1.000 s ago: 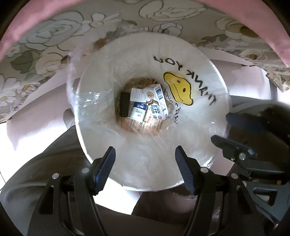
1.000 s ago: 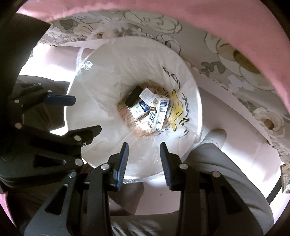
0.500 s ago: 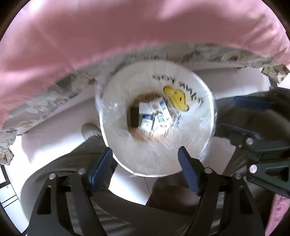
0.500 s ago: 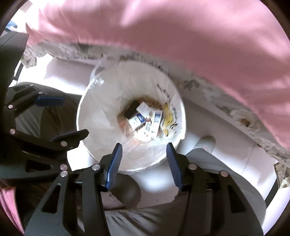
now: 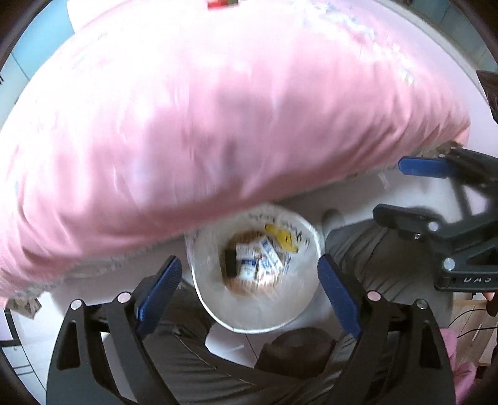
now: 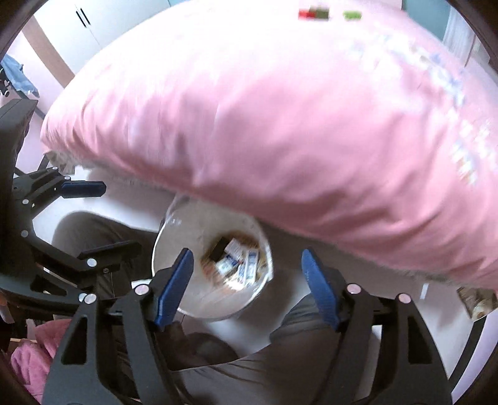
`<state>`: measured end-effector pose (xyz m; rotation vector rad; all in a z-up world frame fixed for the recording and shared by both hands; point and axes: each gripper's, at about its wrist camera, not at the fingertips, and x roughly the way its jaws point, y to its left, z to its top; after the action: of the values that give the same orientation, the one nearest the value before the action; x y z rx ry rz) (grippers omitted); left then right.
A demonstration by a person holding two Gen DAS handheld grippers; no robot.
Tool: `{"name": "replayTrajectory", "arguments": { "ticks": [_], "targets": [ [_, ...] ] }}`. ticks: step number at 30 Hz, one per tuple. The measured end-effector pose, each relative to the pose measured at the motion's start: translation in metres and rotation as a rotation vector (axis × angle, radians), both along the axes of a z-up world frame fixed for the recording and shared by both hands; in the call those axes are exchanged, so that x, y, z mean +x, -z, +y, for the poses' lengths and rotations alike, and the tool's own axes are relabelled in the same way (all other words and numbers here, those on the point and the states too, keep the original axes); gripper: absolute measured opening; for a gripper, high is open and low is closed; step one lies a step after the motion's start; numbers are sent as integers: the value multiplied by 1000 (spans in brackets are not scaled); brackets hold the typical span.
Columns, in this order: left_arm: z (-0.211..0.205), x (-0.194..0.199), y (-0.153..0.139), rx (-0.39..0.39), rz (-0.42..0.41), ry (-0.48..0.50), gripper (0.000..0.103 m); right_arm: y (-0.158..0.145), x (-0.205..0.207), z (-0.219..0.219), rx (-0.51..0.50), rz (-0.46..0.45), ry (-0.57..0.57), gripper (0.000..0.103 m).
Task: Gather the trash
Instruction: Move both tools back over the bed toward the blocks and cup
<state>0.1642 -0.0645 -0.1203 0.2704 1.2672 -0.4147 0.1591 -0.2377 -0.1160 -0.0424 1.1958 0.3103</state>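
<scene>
Below both grippers: we look down on a white-lined trash bin standing on a pale floor.
Trash bin: we see it round and open-topped, its far rim tucked under the edge of a pink quilt; its liner bears a yellow mark and dark lettering too blurred for us to read.
Cartons: we count several small white-and-blue boxes lying at the bottom of the bin, beside a dark flat item that we cannot identify.
Left gripper: we find its blue-padded fingers spread wide and grasping nothing, with the bin showing between them from above.
Right gripper: we find its fingers likewise parted and empty, above the near side of the bin.
Pink quilt: we see it filling the upper part of both views, blurred, overhanging the bin.
Legs: we see grey trousers on either side of the bin.
Small items: we note red and green shapes far off on the quilt, too blurred to name.
</scene>
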Motion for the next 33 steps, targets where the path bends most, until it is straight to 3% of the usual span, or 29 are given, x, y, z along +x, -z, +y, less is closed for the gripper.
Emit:
{"name": "replayTrajectory", "arguments": {
  "ticks": [13, 23, 33],
  "targets": [
    [-14, 51, -73, -26, -133, 2, 91, -95, 36, -20, -50, -198, 5, 73],
    [-26, 99, -106, -55, -176, 3, 91, -129, 82, -19, -93, -273, -17, 73],
    [-39, 157, -126, -77, -205, -34, 91, -144, 135, -38, -81, -305, 10, 73]
  ]
}}
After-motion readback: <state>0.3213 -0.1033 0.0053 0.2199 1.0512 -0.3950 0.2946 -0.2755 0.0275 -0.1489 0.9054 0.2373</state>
